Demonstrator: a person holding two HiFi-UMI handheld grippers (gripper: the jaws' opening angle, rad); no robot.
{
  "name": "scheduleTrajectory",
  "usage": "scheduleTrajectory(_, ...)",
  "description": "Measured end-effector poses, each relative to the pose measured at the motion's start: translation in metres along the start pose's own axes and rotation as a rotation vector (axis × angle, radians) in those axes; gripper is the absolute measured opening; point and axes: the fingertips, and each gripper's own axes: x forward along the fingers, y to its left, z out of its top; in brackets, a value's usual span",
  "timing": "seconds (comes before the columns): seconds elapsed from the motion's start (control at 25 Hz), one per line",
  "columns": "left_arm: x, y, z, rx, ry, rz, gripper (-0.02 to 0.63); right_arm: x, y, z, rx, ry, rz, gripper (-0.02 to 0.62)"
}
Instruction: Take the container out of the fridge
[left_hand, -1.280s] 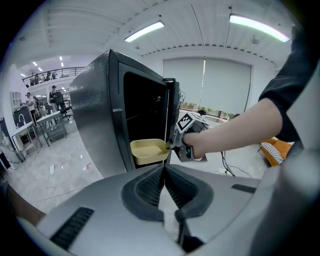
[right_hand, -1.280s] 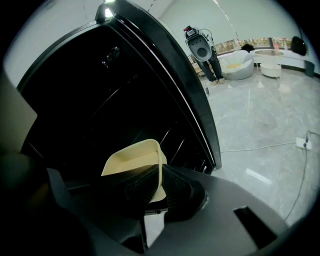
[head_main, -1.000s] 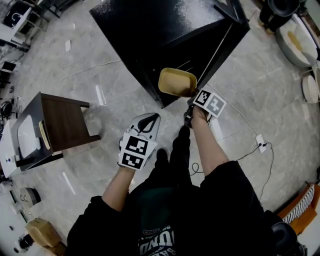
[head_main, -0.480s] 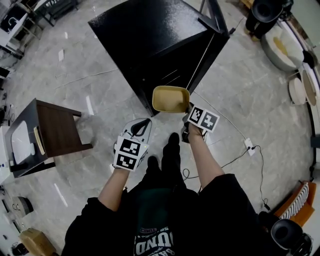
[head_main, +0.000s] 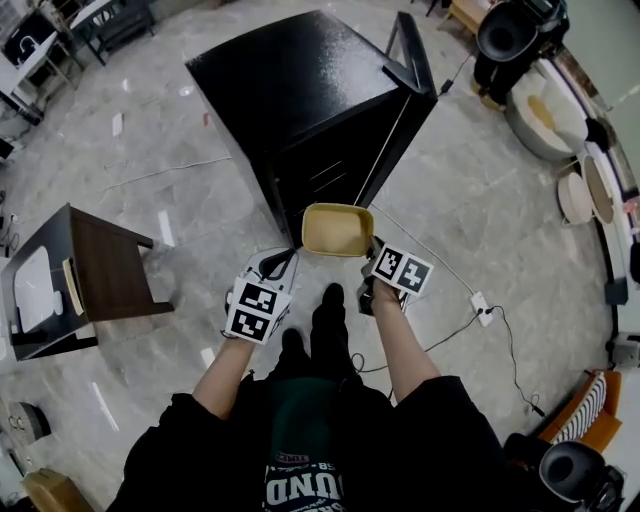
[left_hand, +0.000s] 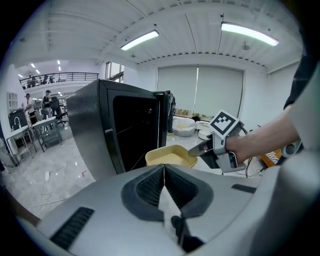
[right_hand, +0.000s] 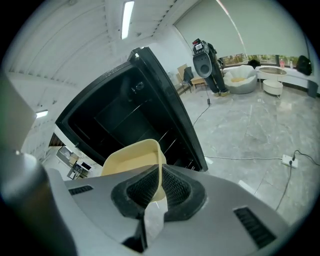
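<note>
Keep pale yellow rectangular plastic container (right_hand: 131, 161) level, rim clamped in right hand-held gripper (right_hand: 159, 186), clear of black fridge (head_main: 300, 90); left hand-held gripper (left_hand: 164, 181) closed, empty.

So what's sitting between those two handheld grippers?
The person's black shoe on the grey marble floor, between left gripper and right gripper, seen in the head view.

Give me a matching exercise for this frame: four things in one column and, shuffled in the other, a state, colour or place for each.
1. container
2. left gripper
3. fridge
4. side table

A. shut, nothing between its jaws
B. black
C. rim clamped in the right gripper
D. brown top, on the floor to the person's left

Pairs: 1-C, 2-A, 3-B, 4-D
</note>
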Motion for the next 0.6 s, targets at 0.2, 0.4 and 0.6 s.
scheduleTrajectory(0.2,-0.005,-0.003,0.001,0.001,-0.012,-0.003,0.015,-0.018,-0.004,-0.003,0.017,-0.010,-0.012,0.043)
scheduleTrajectory(0.4,-0.009,-0.006,0.009,0.007,-0.019,-0.009,0.015,-0.027,-0.004,-0.001,0.018,-0.022,-0.018,0.043)
scheduleTrajectory(0.6,-0.009,-0.007,0.010,0.012,-0.023,-0.010,0.015,-0.028,-0.004,0.000,0.018,-0.031,-0.020,0.043)
